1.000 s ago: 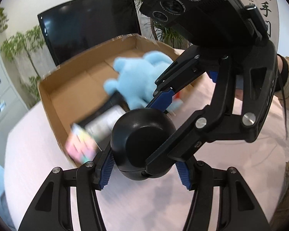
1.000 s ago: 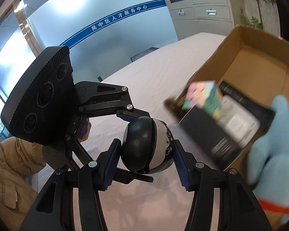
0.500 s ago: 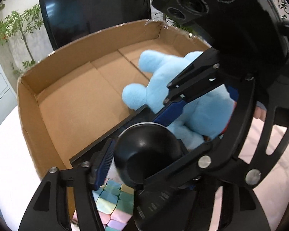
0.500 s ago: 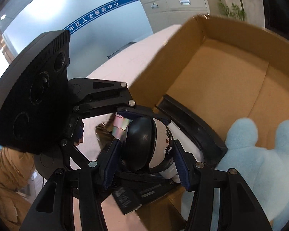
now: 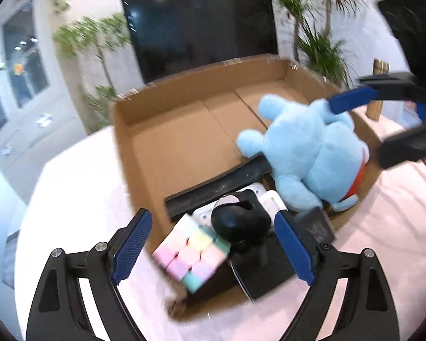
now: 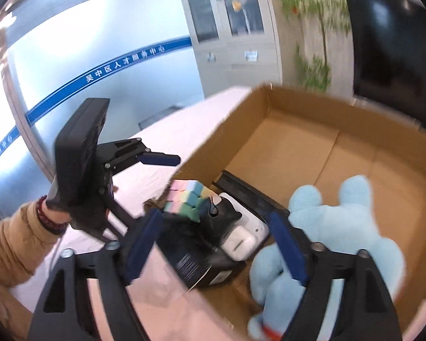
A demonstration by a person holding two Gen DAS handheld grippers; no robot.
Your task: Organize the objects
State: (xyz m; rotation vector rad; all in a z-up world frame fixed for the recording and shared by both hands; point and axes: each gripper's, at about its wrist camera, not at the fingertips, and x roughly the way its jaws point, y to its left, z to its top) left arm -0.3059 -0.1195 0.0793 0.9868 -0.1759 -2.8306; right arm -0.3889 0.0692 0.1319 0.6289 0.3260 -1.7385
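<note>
A cardboard box (image 5: 184,142) is being carried on the pink surface (image 5: 79,170). A blue plush toy (image 5: 306,153) is being held at its right end, a pastel cube (image 5: 190,253) at its near left corner. The black-and-white toy (image 5: 241,221) is being kept inside, beside the cube. Both the left claw (image 5: 210,244) and the right claw (image 6: 215,247) are being held wide open, nothing gripped.
</note>
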